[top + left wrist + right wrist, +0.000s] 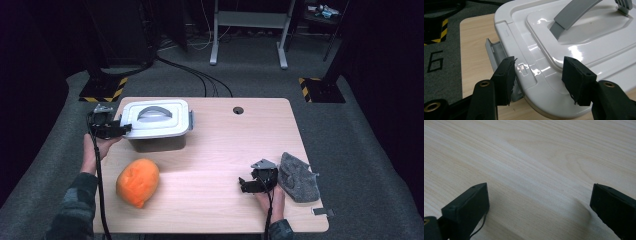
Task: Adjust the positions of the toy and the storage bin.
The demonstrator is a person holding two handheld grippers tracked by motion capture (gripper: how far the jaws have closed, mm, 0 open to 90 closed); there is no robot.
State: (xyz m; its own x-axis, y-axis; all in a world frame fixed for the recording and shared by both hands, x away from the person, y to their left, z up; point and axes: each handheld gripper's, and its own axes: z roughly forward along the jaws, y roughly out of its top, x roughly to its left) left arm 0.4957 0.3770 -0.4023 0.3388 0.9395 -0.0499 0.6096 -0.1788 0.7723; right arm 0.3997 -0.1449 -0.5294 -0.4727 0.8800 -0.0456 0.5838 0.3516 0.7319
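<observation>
step: unlatching white box lid [156, 118] at table's far left | left gripper [537, 75] jaws half-open, straddling lid edge by grey latch [496, 51], nothing pinched | right gripper [257, 184] jaws wide, idle over tabletop | advice: seat pads squarely on latch before closing, pull outward gently.

— We see our left gripper [123, 128] as a black frame with a grey three-cornered plate on top, and a black cable trails from it.

— Our right gripper [244, 184] looks the same (grey plate, black cable). Close up, its black pads [469, 207] are blocky.

— On the left one we notice brass-ringed screw holes and frayed pad [505, 80] edges. Our sleeves [75, 205] are dark camouflage.
</observation>
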